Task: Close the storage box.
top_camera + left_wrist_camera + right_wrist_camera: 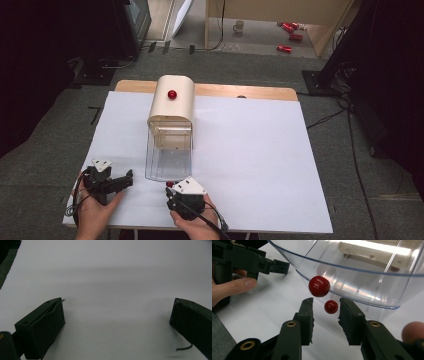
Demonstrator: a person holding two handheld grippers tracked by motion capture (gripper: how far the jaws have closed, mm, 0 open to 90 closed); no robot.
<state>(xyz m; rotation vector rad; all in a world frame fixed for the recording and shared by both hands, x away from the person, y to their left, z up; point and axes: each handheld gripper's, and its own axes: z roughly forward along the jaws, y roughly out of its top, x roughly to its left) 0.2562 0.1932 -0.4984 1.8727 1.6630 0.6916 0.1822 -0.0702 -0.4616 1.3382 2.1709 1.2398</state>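
1. The right claw [325, 301] is partly spread, its two black jaws parallel with a clear gap between them. The pads press on nothing.
2. In the right gripper view, a glossy red knob [319, 286] sits on the curved front wall of the clear drawer [362, 277], just above and beyond the jaw tips and slightly toward the left jaw. It is close to the jaws but not touching them.
3. A smaller red ball shape [331, 306] shows lower down, right in the gap past the jaw tips. Whether it is a second ball or a reflection of the knob I cannot tell.
4. From the high view, the right claw [170, 191] rests at the near end of the clear drawer [168, 150] and points at its front. The red knob [170, 184] lies just off the claw's tip.
5. The drawer stands pulled out toward the person from a cream housing [171, 105], which carries its own red button [172, 94] on top. Both stand on the white surface [260, 160].
6. The left claw [127, 181] lies well left of the drawer, held in the person's left hand [92, 207]. In its own view the left claw [117, 302] is spread wide over bare white surface [112, 270].
7. Red cans [290, 30] and a mug [239, 26] lie on the floor beyond, too small for any lettering to be read.
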